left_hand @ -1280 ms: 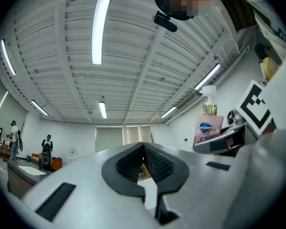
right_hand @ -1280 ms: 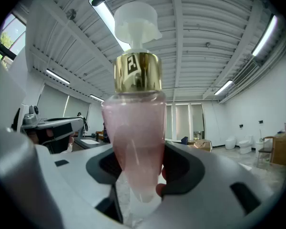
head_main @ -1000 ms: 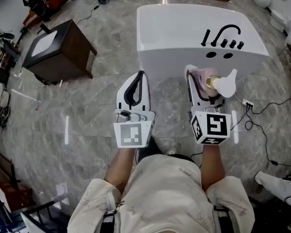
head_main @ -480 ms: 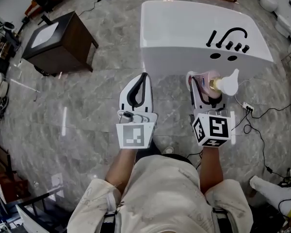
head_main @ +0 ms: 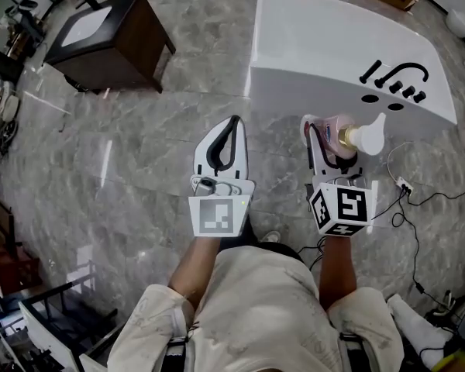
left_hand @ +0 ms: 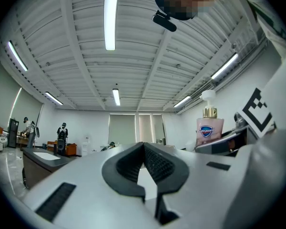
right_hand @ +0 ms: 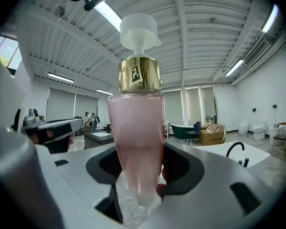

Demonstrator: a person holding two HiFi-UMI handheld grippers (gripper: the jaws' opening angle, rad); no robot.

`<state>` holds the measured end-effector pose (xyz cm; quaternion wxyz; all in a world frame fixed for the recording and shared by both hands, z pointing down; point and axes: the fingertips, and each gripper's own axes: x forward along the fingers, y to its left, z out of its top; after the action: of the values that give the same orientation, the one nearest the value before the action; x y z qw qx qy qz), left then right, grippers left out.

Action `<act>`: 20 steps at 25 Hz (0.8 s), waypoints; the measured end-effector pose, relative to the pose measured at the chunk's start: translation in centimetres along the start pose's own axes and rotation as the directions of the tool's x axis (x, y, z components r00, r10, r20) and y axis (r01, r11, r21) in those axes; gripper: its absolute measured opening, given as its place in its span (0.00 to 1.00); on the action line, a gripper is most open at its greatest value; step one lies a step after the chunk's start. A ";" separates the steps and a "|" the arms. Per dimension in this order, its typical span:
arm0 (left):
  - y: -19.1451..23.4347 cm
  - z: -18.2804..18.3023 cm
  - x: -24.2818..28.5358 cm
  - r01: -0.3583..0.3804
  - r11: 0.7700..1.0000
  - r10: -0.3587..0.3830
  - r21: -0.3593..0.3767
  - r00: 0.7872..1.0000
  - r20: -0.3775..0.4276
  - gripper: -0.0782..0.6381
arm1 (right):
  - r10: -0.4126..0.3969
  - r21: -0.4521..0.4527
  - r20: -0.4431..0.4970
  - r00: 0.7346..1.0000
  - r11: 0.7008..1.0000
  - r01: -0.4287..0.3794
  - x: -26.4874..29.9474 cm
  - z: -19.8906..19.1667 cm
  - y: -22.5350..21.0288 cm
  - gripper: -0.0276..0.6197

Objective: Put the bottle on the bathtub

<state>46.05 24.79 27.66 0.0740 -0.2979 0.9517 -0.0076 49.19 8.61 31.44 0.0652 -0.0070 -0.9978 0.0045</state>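
1. The right gripper (right_hand: 138, 173) is closed on the pink pump bottle (right_hand: 136, 128). The lower body of the bottle is pressed between the pads and is held upright, its long axis across the line of the jaws.
2. The left gripper (head_main: 229, 129) is shut on nothing and is held beside the right one, apart from it.
3. The white bathtub (head_main: 333, 45) is found ahead of the bottle, slightly to the right. The right hand is the nearer one.
4. A black faucet (head_main: 395, 74) with its knobs is mounted on the tub's deck. The bare rim to its left is judged the safer place.
5. A dark cabinet (head_main: 112, 41) is seen well apart at the left, and cables (head_main: 418, 200) on the floor at the right. Nothing is seen in the way.
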 end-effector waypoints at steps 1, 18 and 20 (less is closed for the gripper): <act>1.1 -0.2 0.4 -0.010 1.000 0.010 -0.004 1.000 -0.003 0.11 | 0.011 0.000 -0.006 1.000 1.000 -0.011 1.0 0.0 0.7 0.37; 24.5 -1.1 8.6 -0.177 0.983 0.178 -0.038 0.984 0.023 0.11 | 0.149 -0.070 -0.011 0.989 0.986 -0.149 22.6 5.8 13.4 0.37; 27.1 -0.7 9.4 -0.187 0.982 0.188 -0.035 0.981 0.036 0.11 | 0.158 -0.081 -0.001 0.987 0.984 -0.157 24.7 6.9 15.1 0.37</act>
<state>22.96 41.73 25.49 0.0882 -0.2080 0.9739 0.0200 24.05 24.01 27.70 0.0613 -0.0885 -0.9937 -0.0305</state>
